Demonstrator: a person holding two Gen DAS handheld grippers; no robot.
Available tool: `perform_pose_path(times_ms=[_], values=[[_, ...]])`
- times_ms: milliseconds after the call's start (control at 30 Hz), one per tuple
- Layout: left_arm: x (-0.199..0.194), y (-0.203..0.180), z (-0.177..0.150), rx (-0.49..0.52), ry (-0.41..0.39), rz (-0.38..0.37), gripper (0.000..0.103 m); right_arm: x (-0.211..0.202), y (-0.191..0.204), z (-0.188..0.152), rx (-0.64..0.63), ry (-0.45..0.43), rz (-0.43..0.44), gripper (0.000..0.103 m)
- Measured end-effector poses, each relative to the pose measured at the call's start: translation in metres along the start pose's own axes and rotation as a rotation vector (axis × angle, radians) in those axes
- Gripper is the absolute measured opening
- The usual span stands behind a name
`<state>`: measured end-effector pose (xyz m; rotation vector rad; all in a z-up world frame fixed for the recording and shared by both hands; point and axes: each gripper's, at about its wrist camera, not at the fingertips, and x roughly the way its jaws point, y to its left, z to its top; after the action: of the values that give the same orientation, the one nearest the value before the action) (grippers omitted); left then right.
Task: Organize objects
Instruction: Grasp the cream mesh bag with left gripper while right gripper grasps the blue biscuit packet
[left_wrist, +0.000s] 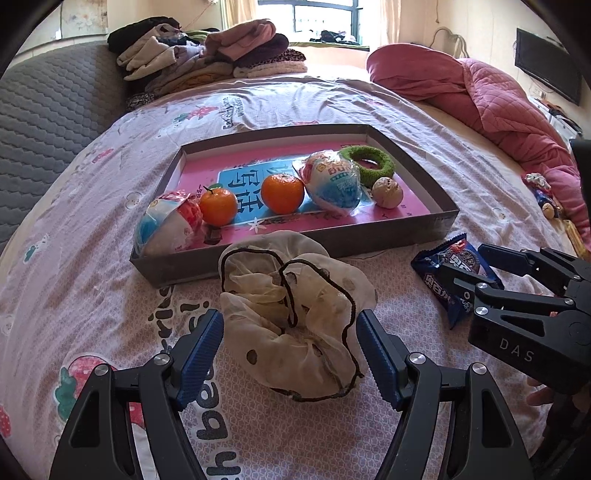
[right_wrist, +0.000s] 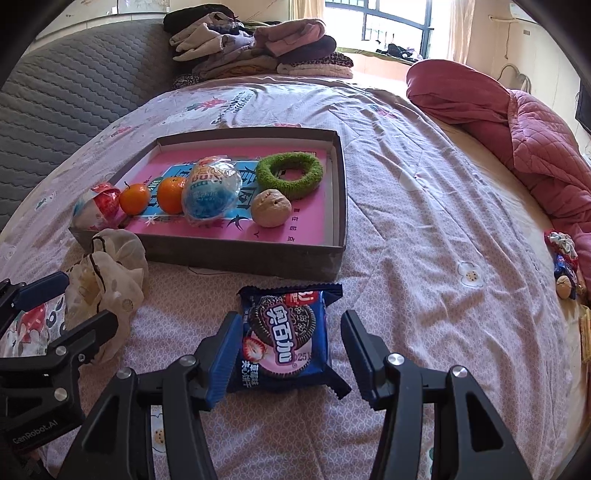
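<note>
I have the left gripper (left_wrist: 290, 354) wide open astride the cream scrunchie (left_wrist: 295, 314) and the right gripper (right_wrist: 288, 354) open around the cookie packet (right_wrist: 286, 339), nothing gripped, both lying on the bed just before the tray (left_wrist: 447, 221), where they belong.

We see a cream scrunchie (left_wrist: 295, 317) crumpled on the bedspread, near the tray (left_wrist: 295, 258). Right of it lies a blue cookie packet (right_wrist: 286, 339), flat, face up, apparently sealed. Both lie outside the tray.

Folded clothes (left_wrist: 207, 55) are piled at the bed's (right_wrist: 424, 206) far end beside a grey quilted headboard (left_wrist: 48, 110), a crumpled pink quilt (right_wrist: 517, 136) along its right edge, under a window (left_wrist: 314, 18).
</note>
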<state>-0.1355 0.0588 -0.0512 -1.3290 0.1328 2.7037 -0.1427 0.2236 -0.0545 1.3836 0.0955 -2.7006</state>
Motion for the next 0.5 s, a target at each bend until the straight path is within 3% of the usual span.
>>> perform_pose_path(times_ms=[133,367,500], values=[[0.011,0.002,0.001,-0.001,0.014,0.012,0.075,0.015,0.005,-0.005,-0.023,0.046,-0.025,0.055],[0.029,0.004,0.005,-0.016,0.026,-0.006,0.075,0.02,-0.002,-0.007,0.016,0.027,0.007,0.056],[0.034,0.004,0.005,-0.023,0.029,-0.039,0.054,0.018,0.0,-0.007,-0.004,0.019,0.002,0.052]])
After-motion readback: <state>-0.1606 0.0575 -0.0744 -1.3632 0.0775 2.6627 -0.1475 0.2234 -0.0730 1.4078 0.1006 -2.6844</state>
